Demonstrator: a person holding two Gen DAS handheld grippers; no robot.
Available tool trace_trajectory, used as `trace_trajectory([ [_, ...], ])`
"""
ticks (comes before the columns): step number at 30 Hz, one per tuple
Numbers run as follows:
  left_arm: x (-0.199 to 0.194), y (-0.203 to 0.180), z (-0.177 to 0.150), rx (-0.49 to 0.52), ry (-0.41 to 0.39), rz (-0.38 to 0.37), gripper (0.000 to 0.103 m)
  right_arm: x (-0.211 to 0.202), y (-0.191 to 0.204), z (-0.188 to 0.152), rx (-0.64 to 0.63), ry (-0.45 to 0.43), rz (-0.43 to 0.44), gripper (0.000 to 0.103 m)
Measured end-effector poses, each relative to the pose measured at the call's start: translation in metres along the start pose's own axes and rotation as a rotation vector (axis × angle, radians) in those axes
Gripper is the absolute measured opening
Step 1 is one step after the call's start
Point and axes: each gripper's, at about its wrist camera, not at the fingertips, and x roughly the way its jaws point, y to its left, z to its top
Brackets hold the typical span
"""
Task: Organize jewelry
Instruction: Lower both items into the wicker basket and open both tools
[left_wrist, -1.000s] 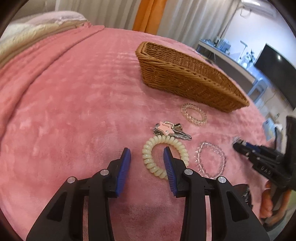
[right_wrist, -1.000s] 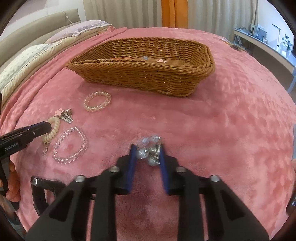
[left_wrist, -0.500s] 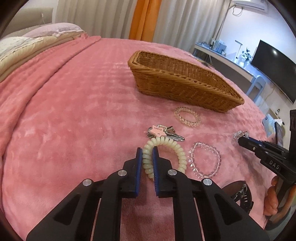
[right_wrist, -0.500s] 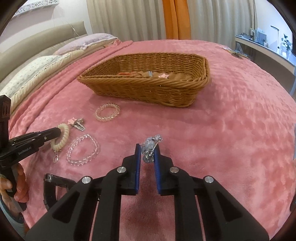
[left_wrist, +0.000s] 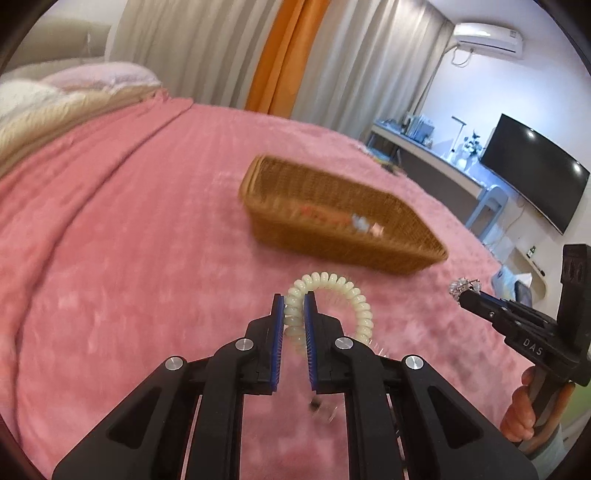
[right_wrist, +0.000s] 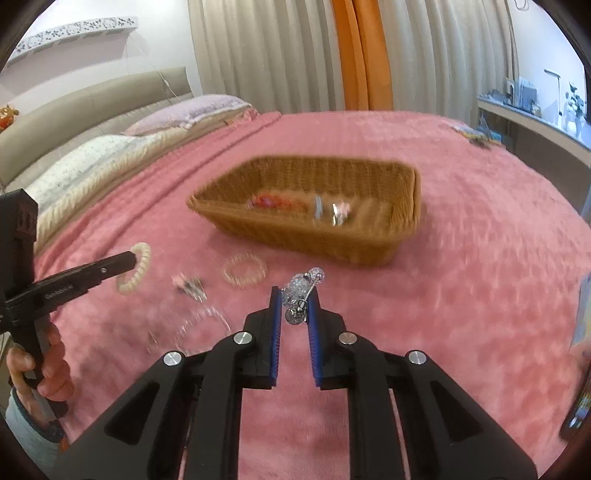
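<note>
The cream coil bracelet (left_wrist: 332, 306) hung pinched in the left claw (left_wrist: 294, 317), lifted off the pink bed (left_wrist: 129, 240); the right claw (right_wrist: 295, 310) was clamped on a crystal bead trinket (right_wrist: 301, 291). Both were mid-carry, the wicker basket (right_wrist: 369, 243) at about 12 o'clock of each. Next, I judged, each claw had to reach over the rim and release. A beaded bracelet (right_wrist: 244, 268) lay at 10 o'clock of the right claw

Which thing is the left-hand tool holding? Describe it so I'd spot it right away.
On the pink blanket, in front of the wicker basket, the left gripper pinches a cream coil bracelet. Unlike the clear beaded bracelet nearby, it is opaque and spring-like.
</note>
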Motion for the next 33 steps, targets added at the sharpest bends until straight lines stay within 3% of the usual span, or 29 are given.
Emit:
trace_trajectory([
  [9, 0.017, -0.040, 0.085, 0.096, -0.085, -0.003, 0.009, 0.012, 0.001, 0.082, -0.047, -0.078, -0.036, 0.007],
  [15, 0.072, -0.040, 0.118, 0.082, -0.058, -0.008, 0.009, 0.060, -0.018, 0.111, -0.011, -0.059, -0.035, 0.002],
  [22, 0.122, -0.032, 0.120, 0.077, 0.014, 0.017, 0.009, 0.100, -0.040, 0.114, 0.038, -0.009, -0.028, 0.002],
  [31, 0.153, -0.031, 0.105, 0.098, 0.150, 0.059, 0.011, 0.125, -0.044, 0.095, 0.061, 0.070, -0.033, 0.002],
  [32, 0.150, -0.029, 0.105, 0.092, 0.149, 0.050, 0.012, 0.124, -0.043, 0.095, 0.061, 0.071, -0.031, 0.003],
  [33, 0.146, -0.029, 0.104, 0.089, 0.145, 0.047, 0.021, 0.120, -0.042, 0.095, 0.062, 0.073, -0.022, 0.003],
])
